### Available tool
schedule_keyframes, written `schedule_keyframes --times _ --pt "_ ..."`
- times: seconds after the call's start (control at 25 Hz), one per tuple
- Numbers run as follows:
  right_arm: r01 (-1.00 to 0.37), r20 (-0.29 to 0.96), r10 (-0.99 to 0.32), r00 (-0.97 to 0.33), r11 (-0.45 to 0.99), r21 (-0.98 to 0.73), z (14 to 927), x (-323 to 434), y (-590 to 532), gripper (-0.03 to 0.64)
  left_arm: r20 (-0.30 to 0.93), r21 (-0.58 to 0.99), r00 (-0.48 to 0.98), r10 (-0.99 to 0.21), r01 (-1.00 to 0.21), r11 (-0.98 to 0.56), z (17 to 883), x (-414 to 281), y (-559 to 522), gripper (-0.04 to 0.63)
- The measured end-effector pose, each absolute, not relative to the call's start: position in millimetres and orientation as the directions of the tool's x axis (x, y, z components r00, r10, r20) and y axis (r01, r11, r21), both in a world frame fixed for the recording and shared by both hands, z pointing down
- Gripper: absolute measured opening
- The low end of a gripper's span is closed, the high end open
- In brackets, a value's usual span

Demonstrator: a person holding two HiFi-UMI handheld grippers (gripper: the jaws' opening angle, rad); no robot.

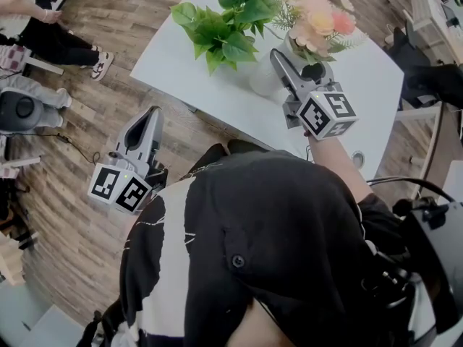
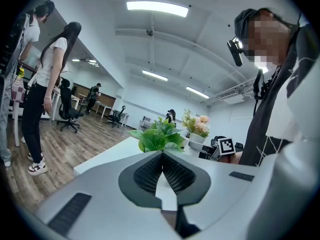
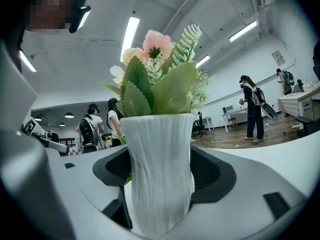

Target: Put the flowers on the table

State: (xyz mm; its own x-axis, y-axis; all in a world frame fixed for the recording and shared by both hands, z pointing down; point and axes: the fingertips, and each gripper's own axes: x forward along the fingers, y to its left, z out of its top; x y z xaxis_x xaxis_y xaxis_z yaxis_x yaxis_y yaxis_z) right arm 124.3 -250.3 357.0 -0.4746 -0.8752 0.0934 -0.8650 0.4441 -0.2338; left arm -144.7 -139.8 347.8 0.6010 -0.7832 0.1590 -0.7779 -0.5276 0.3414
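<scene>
Pink and peach flowers (image 1: 322, 22) stand in a white ribbed vase (image 3: 160, 159) over the far part of the white table (image 1: 217, 96). My right gripper (image 1: 293, 60) reaches in from the near side and is shut on that vase, one pad against each flank. In the right gripper view the flowers (image 3: 155, 46) rise straight above the jaws (image 3: 159, 186); the vase base is hidden. My left gripper (image 1: 148, 113) hangs over the wooden floor left of the table, shut and empty, its pads meeting in the left gripper view (image 2: 161, 154).
A leafy green plant (image 1: 221, 27) in a white pot (image 1: 264, 78) stands just left of the vase. A small round fitting (image 1: 357, 157) sits near the table's right front edge. People stand at the far left (image 1: 43, 42). Desks and chairs line the room.
</scene>
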Motion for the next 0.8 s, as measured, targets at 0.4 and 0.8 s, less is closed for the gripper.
schedule_keyframes --times 0.4,0.8 --pt "-0.861 0.103 -0.868 -0.486 0.456 -0.225 360 119 -248 0.341 0.155 0.343 0.601 -0.784 -0.777 -0.528 349 -147 -141 0.011" --pt "-0.859 0.109 -0.861 -0.498 0.472 -0.197 364 113 -245 0.344 0.163 0.342 0.594 -0.788 -0.783 -0.519 350 -152 -137 0.011"
